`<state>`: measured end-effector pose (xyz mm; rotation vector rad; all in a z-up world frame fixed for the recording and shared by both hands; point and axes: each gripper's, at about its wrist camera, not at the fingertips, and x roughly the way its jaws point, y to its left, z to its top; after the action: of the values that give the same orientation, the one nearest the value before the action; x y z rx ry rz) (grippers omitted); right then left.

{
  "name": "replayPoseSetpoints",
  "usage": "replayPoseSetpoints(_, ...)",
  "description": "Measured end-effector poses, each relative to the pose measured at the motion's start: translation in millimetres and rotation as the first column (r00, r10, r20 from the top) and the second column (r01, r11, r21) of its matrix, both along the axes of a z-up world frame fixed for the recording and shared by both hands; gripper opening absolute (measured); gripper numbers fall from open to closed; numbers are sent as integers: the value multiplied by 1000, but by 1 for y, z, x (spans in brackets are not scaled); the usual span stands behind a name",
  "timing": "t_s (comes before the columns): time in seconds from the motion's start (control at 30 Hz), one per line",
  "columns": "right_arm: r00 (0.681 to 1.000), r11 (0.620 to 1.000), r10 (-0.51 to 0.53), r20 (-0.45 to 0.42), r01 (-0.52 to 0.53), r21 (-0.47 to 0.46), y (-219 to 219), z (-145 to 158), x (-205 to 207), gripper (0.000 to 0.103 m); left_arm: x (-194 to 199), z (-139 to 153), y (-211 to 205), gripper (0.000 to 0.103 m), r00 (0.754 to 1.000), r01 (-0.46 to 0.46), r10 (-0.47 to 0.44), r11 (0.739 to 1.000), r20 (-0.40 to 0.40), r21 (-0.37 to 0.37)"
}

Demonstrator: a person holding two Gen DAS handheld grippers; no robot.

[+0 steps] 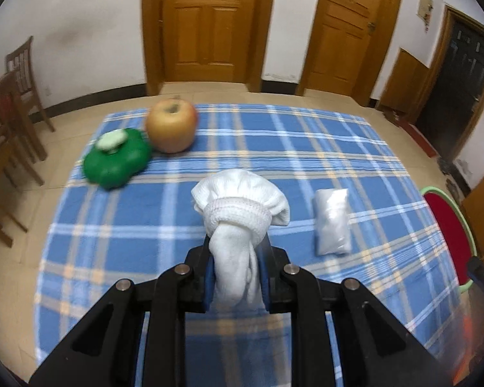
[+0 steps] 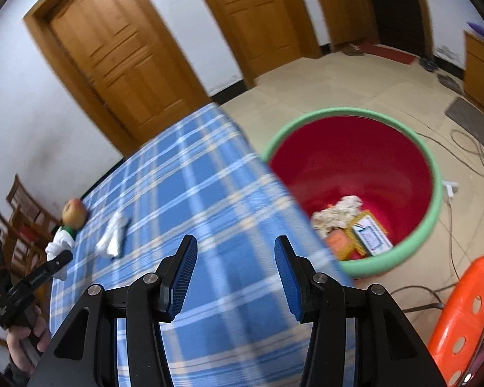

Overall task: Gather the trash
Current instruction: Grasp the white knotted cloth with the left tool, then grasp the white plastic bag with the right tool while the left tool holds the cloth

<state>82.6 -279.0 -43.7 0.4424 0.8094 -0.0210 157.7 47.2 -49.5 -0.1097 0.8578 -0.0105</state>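
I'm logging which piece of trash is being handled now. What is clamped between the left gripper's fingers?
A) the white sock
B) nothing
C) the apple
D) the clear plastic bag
A: in the left wrist view the left gripper is shut on the white sock, while the apple and the plastic bag lie apart from it on the table.
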Motion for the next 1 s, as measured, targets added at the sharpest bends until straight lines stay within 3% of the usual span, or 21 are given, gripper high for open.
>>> replayPoseSetpoints(0.17,995,995,95,1,-95,-13,39,6,15,51,-12,-6,26,22,997,-74,73,996,-12,-49)
replayPoseSetpoints(0.47,972,972,234,-20,-234,-28,115,-2,57,51,-22,-9,53,22,992,-121,122,988,3,-92)
replayPoseSetpoints(0.83,943,944,325,-73,-328,-40,175,-24,113,51,-19,-14,57,21,994,-109,111,986,14,-125)
replayPoseSetpoints(1.0,931,931,352,-93,-359,-71,190,-30,118,43,-17,-18,59,21,994,-108,110,984,6,-139)
